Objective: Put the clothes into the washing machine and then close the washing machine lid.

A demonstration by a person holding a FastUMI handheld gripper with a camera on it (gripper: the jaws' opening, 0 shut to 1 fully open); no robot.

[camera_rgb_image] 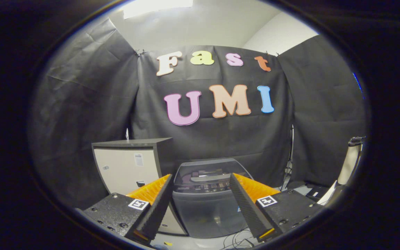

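the gripper [200, 182] is spread wide, holding nothing. the washing machine [205, 205] stands straight ahead beyond its 2 fingers, lid [209, 170] apparently down, beside a cabinet [130, 166] on its left.

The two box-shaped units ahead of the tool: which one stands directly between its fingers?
The grey washing machine with the see-through lid does. The taller white cabinet with a dark top stands beside it, behind one finger. The tool is open, holding nothing.
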